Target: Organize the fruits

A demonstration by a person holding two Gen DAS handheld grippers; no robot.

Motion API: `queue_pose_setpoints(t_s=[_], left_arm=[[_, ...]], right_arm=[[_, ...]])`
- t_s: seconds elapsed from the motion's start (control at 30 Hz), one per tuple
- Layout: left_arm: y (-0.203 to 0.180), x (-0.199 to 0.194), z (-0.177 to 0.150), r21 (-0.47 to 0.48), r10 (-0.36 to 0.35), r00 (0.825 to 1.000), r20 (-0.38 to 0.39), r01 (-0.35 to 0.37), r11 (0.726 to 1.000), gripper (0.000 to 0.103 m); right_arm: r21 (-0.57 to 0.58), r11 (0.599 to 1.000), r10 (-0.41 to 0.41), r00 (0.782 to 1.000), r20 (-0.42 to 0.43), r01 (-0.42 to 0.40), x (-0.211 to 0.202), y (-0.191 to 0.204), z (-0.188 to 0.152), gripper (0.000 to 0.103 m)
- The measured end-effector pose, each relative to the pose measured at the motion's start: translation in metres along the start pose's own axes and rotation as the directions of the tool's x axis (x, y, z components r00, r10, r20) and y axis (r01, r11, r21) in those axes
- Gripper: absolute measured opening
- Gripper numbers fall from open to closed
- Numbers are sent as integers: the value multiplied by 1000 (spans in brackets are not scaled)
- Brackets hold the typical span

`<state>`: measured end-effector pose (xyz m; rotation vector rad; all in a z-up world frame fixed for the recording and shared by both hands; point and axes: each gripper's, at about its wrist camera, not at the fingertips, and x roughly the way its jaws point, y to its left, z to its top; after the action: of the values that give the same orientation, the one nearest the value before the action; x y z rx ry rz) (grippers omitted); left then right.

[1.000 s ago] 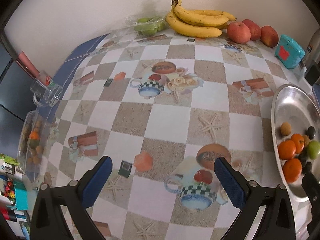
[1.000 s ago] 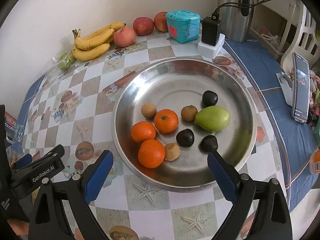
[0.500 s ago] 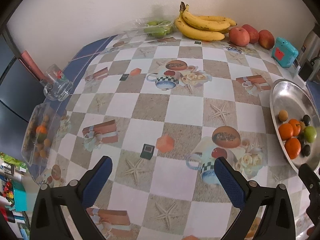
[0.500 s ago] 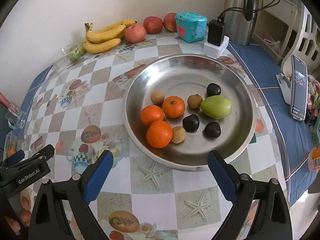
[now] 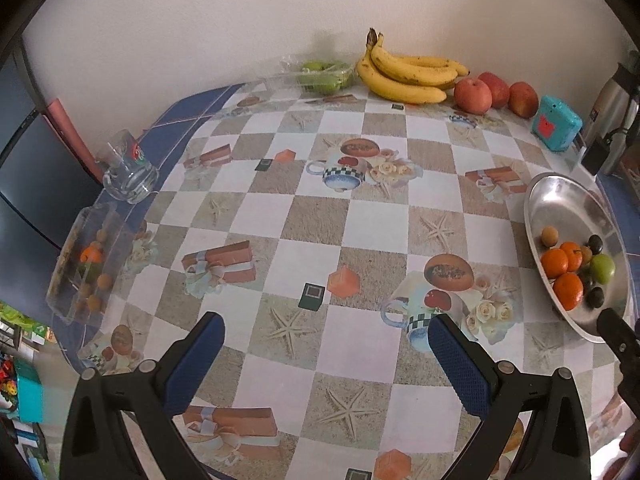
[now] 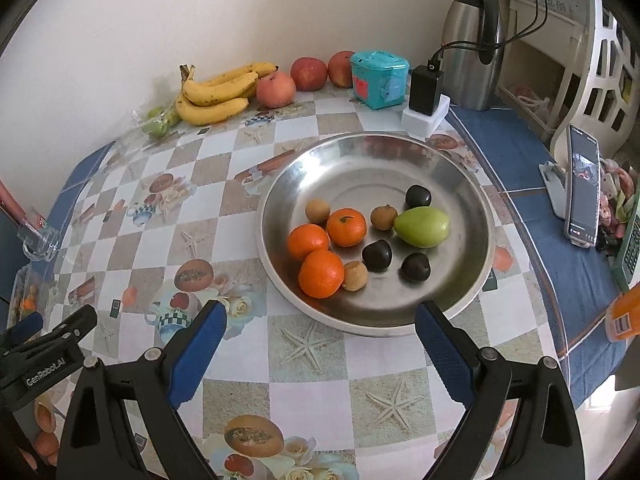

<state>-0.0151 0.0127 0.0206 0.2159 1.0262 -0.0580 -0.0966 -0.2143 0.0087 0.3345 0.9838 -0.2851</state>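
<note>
Both claws are spread wide and hold nothing: the left claw [image 5: 322,354] and the right claw [image 6: 320,340]. The metal bowl [image 6: 460,184] near the worktop's right edge holds three oranges [image 6: 346,227] and one green fruit [image 6: 421,227]. Bananas [image 6: 216,94] and apples [image 6: 276,89] lie along the back edge.
</note>
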Motion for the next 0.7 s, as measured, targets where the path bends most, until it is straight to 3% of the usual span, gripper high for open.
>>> queue_pose_setpoints(t_s=[0.7], left_arm=[[-3, -1, 0, 13, -5, 1000, -5, 5, 1000, 103]], right_arm=[[-18, 1000, 23, 1000, -18, -24, 3, 4, 0, 95]])
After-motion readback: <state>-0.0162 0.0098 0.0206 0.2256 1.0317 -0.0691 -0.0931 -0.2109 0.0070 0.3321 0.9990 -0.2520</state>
